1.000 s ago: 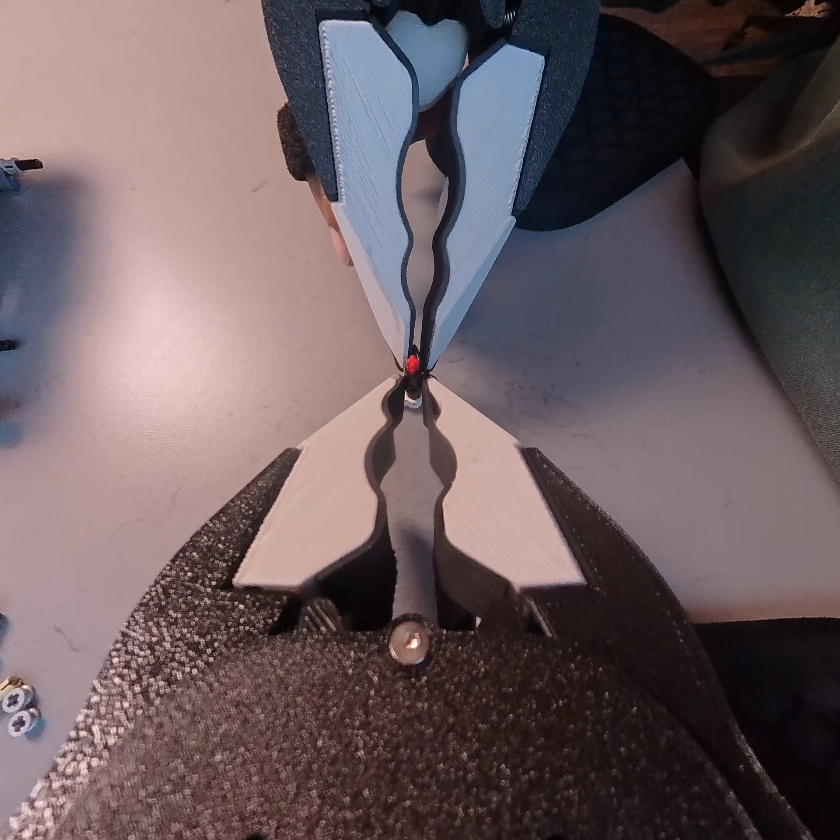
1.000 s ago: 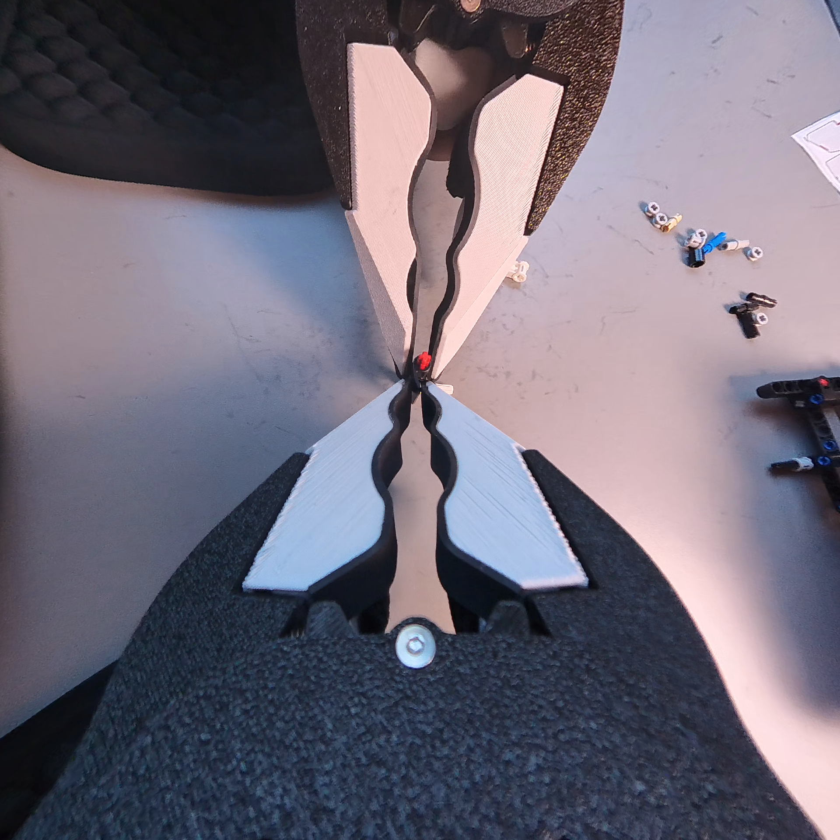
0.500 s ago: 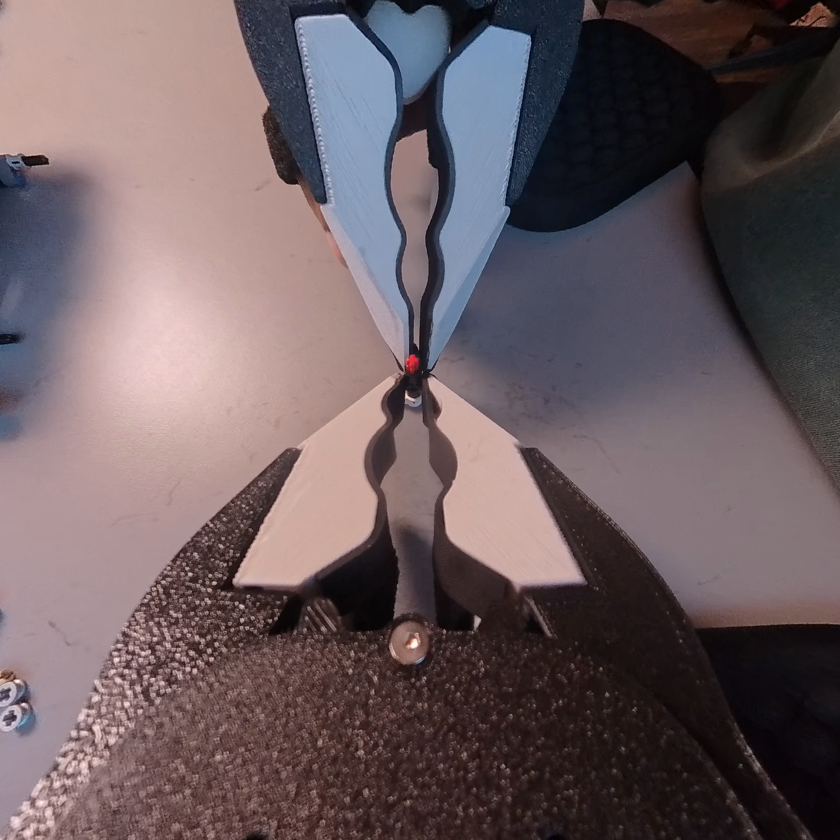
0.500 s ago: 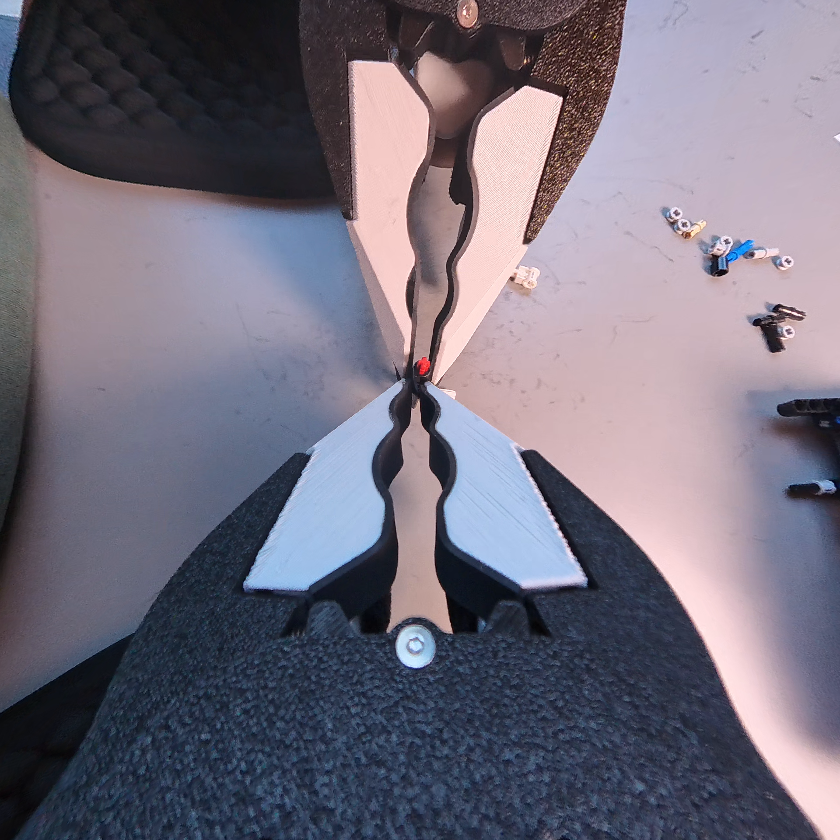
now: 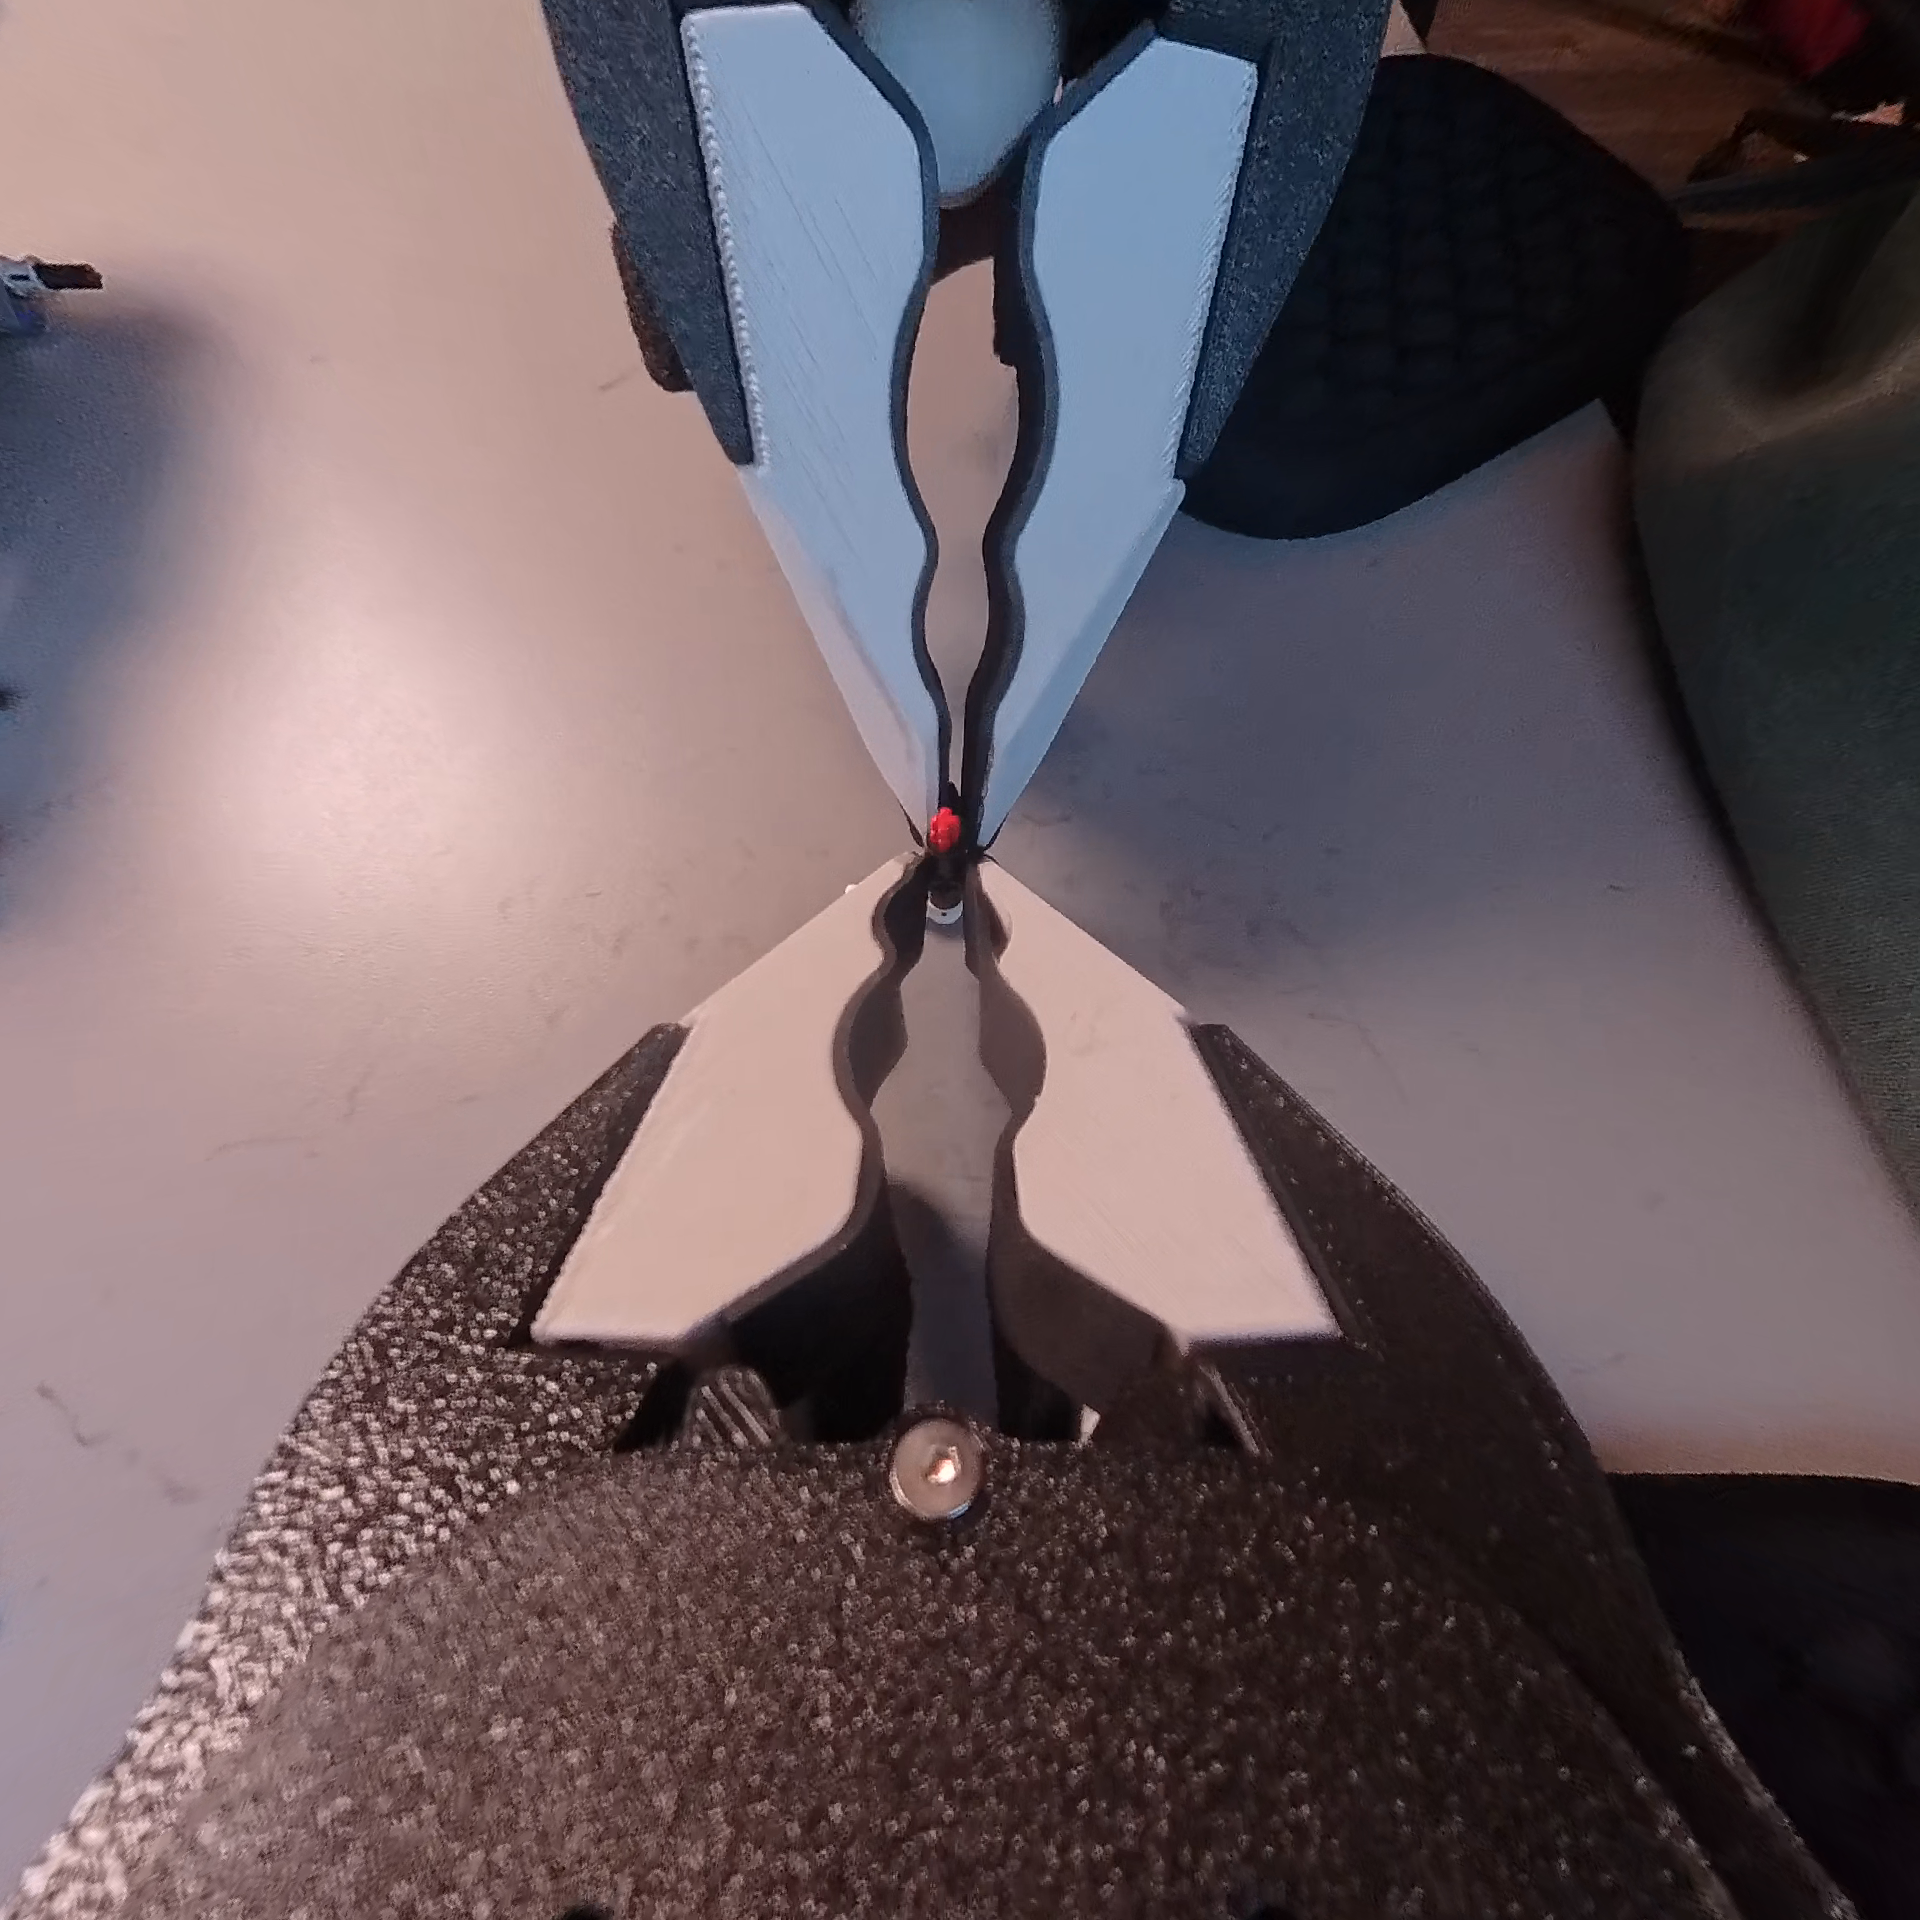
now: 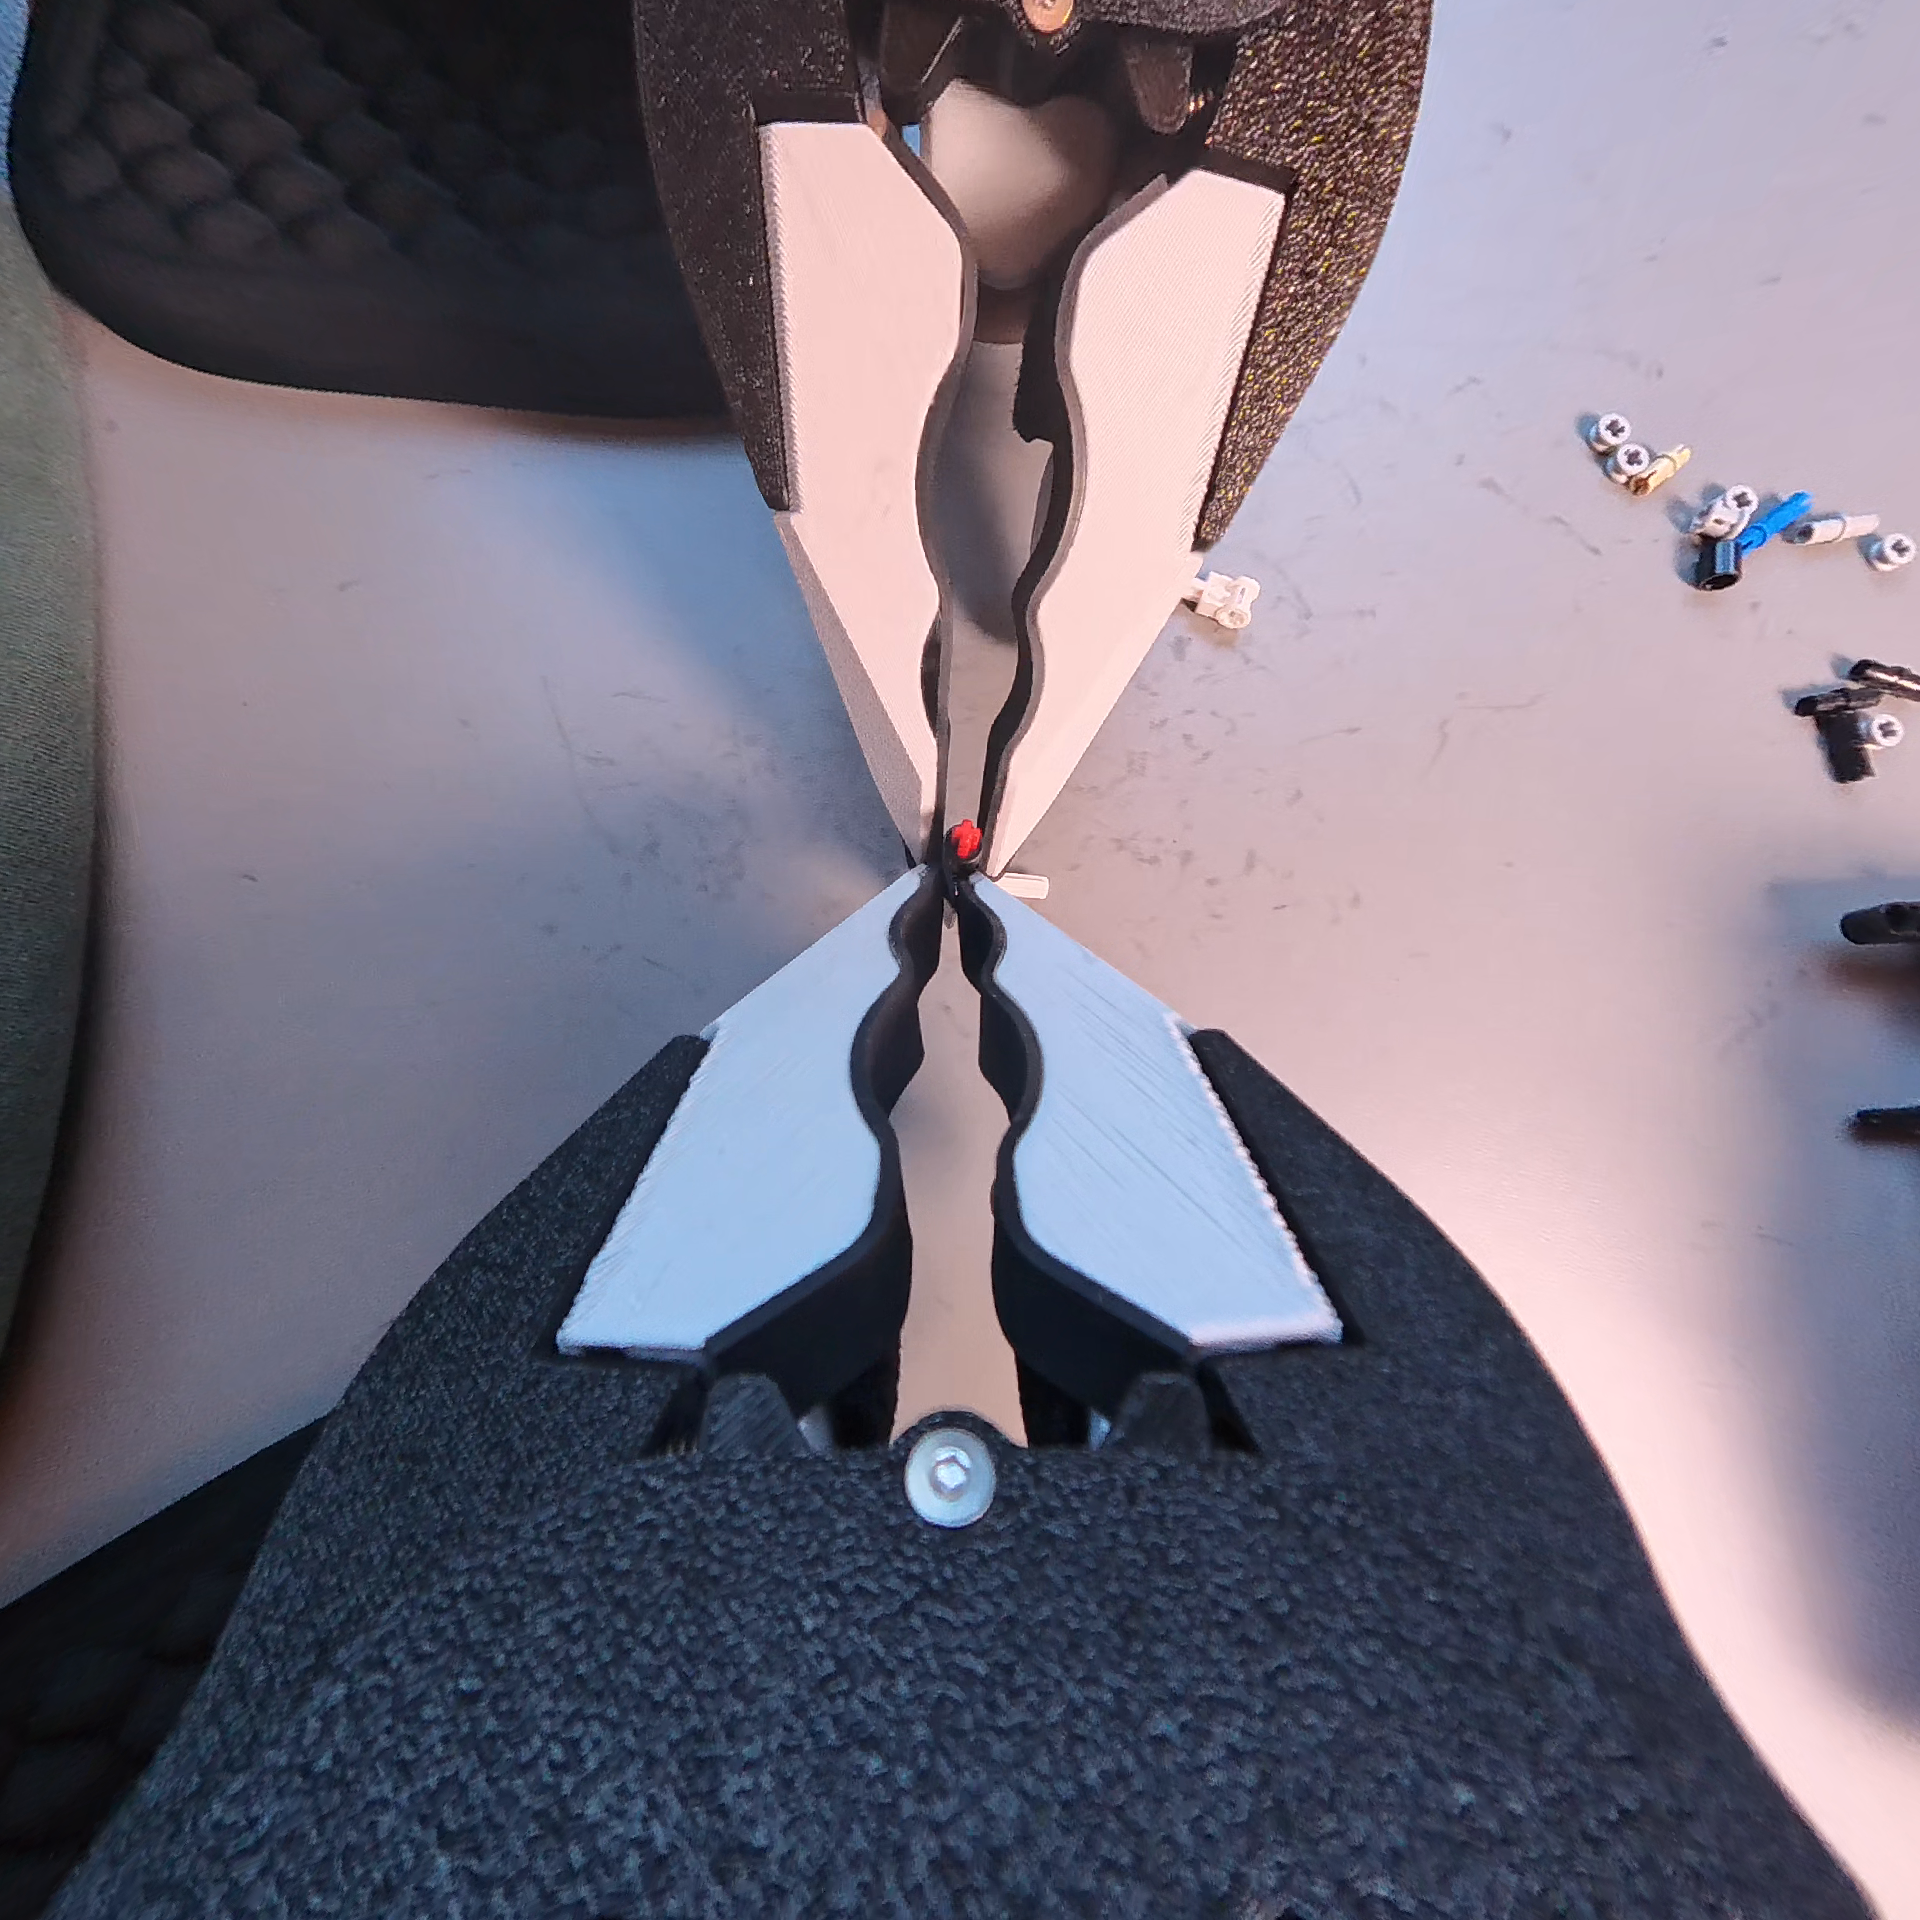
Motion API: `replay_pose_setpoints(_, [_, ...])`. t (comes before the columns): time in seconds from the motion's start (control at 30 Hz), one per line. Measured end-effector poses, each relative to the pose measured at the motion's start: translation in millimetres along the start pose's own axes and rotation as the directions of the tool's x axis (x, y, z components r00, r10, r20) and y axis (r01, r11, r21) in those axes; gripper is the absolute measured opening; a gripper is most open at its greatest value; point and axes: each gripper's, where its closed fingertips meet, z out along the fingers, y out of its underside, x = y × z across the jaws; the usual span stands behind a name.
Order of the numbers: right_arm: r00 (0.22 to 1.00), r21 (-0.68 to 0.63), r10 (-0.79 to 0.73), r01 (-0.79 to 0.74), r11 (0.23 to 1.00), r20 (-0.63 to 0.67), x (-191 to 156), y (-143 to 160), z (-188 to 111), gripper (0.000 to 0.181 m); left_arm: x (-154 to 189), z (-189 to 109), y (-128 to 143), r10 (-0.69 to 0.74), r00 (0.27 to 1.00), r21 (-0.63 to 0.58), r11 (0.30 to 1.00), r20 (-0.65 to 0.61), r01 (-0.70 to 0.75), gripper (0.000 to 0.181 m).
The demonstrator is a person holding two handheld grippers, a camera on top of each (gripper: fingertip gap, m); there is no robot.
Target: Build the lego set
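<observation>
Since 1.0 s ago both hand-held grippers stay tip to tip; in the right wrist view the loose parts have slid toward the right edge of frame, and a black frame piece is now mostly cut off.

Left wrist view: left hand-held gripper (image 5: 943,883) has tips nearly together, clamped on a small grey/white piece (image 5: 943,912). Right hand-held gripper (image 5: 958,805) points in from the top, tips pinched on a red pin (image 5: 944,827) w/ a black part just below it. Both meet above the middle of the grey surface (image 5: 416,727). Black mesh cushion (image 5: 1455,343) sits at the surface's far-right edge.

Right wrist view: right hand-held gripper (image 6: 951,883) tips pressed together; what they hold is hidden at the pinch. Left hand-held gripper (image 6: 961,821) comes from the top, red pin (image 6: 963,833) at its tips. White connector (image 6: 1224,601) lies beside it. Farther right: grey bushes (image 6: 1621,445), blue pin (image 6: 1779,516), black connector (image 6: 1847,719).
</observation>
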Motion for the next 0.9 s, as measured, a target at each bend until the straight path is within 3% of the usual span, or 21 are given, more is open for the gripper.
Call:
replay_pose_setpoints(0.13, [0.997,0.018,-0.005,0.006,1.0,-0.077,10,-2,-1,0.003,-11,-5,-4,-0.021,0.997,0.036,0.999,0.077,0.018,0.005])
replay_pose_setpoints(0.23, [0.995,0.256,0.079,-0.061,0.965,-0.061,16,-33,-34,0.032,-21,-43,-43,-0.198,0.98,0.337,0.924,0.016,0.181,0.005])
replay_pose_setpoints(0.3, [0.985,0.451,0.141,-0.081,0.889,-0.101,30,-54,-67,0.037,-32,-81,-70,-0.327,0.94,0.563,0.761,-0.096,0.323,0.005])
replay_pose_setpoints(0.37, [0.966,0.587,0.178,-0.035,0.809,-0.188,43,-66,-91,0.036,-41,-116,-90,-0.405,0.866,0.707,0.518,-0.294,0.482,0.005])
replay_pose_setpoints(0.43, [0.932,0.64,0.187,0.06,0.766,-0.312,51,-76,-103,0.036,-46,-141,-101,-0.403,0.785,0.744,0.298,-0.471,0.599,0.005])
replay_pose_setpoints(0.5, [0.891,0.622,0.159,0.16,0.766,-0.425,55,-84,-106,0.035,-45,-152,-107,-0.367,0.737,0.734,0.179,-0.568,0.655,0.005])
replay_pose_setpoints(0.7, [0.824,0.56,0.066,0.321,0.764,-0.563,54,-111,-105,0.03,-36,-153,-116,-0.302,0.692,0.704,0.085,-0.656,0.705,0.005])
replay_pose_setpoints(0.9, [0.79,0.535,0.021,0.395,0.747,-0.612,55,-122,-99,0.005,-37,-142,-108,-0.302,0.646,0.665,0.052,-0.701,0.745,0.002])
